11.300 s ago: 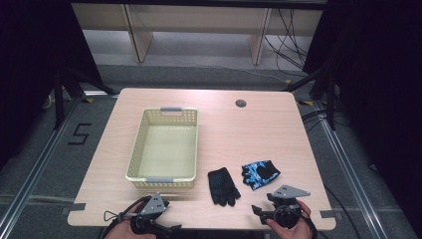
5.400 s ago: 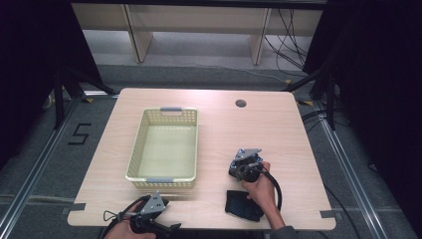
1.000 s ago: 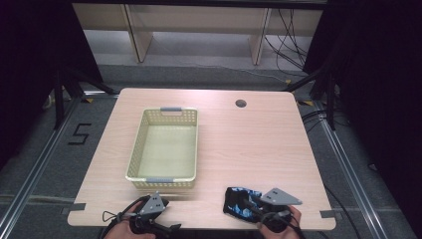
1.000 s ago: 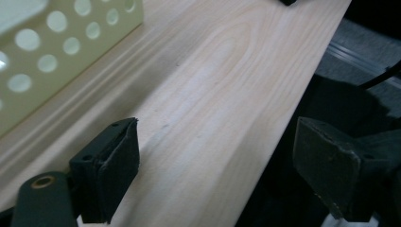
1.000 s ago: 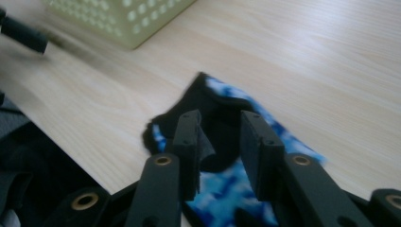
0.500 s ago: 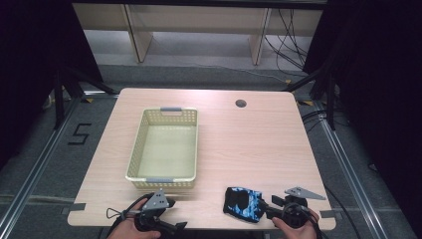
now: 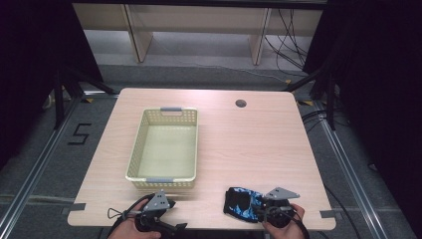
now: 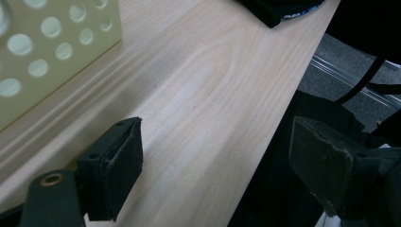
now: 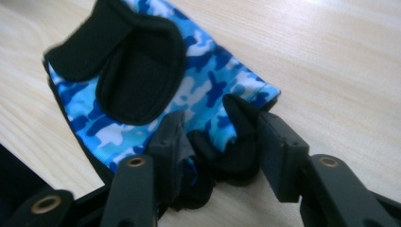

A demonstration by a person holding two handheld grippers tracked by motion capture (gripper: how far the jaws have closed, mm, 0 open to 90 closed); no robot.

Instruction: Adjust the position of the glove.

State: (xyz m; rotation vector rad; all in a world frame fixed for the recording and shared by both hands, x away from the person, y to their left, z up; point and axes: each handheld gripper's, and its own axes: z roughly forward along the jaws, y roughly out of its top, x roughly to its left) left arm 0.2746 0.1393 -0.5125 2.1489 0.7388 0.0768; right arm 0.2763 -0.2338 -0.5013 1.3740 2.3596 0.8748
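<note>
Between the right hand-held gripper point(image 9: 213, 137) jaws, a camouflage glove point(image 9: 189, 85) bunches.

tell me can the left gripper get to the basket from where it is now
Probably yes. The left gripper sits open at the table's near edge, just in front of the basket, and in the left gripper view bare wood lies between its jaws and the basket's perforated wall. The blue camo glove lies off to the side.

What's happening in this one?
A person works at a table with a gripper in each hand. The right gripper is closed on the edge of a blue camouflage glove lying near the table's front edge. The left gripper is open, holding nothing, in front of the basket, which looks empty.
</note>
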